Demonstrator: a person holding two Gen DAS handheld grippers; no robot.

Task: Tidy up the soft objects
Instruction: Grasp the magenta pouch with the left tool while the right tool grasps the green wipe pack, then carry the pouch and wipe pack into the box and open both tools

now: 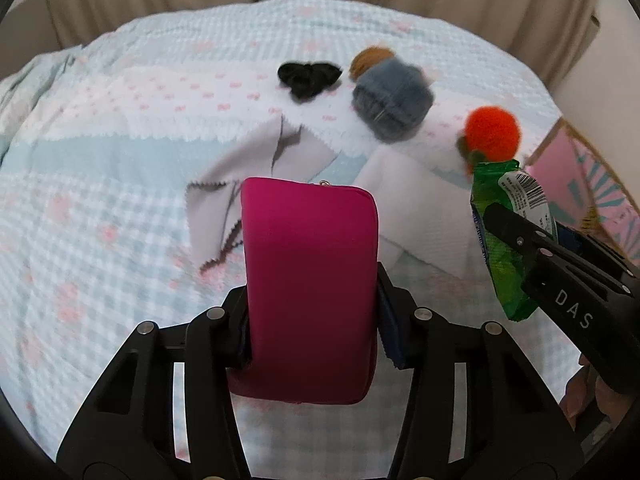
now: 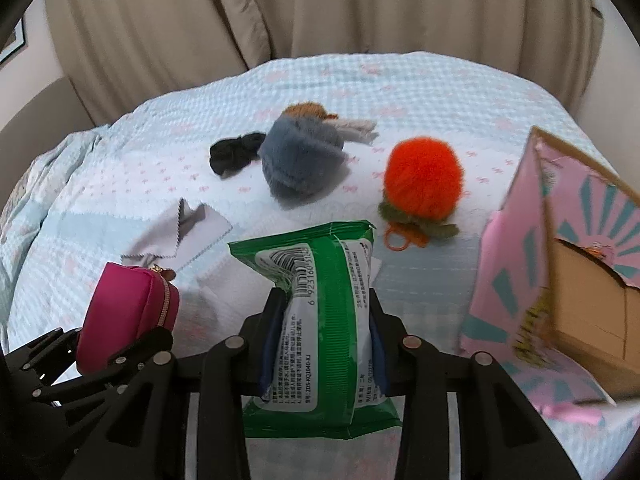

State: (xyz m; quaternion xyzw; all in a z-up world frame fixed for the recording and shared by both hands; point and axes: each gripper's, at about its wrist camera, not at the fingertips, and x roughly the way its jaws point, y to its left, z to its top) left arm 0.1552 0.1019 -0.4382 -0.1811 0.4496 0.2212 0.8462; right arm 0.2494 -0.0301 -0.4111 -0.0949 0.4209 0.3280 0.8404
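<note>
- Left gripper [image 1: 312,300]: jaws pinched on a magenta pouch [image 1: 310,280], one finger on each broad side; pouch stands on end between them; its zipper edge and gold pull show in the right wrist view [image 2: 132,312]
- Right gripper [image 2: 320,320]: jaws squeezed onto a green wipes pack [image 2: 320,320], gripped across its middle; barcode end points away from the camera; same pack seen at the right of the left wrist view [image 1: 504,240]
- Both held items are raised above the bed cover [image 2: 440,92], pale blue check with pink marks
- On the cover, well ahead of the grippers: orange pompom [image 2: 423,178] with green knitted leaves and a loop of orange yarn; grey-blue knitted piece [image 2: 300,160] with a tan top; black scrunchie [image 2: 234,156] just beside it to the left
- Grey cloth [image 2: 176,236] with pinked edges lies crumpled, nearer the pouch
- Pink cardboard box [image 2: 560,264], lid flap up, sits at the right of the right gripper; brown interior visible
- Beige curtain [image 2: 280,12] behind the bed
</note>
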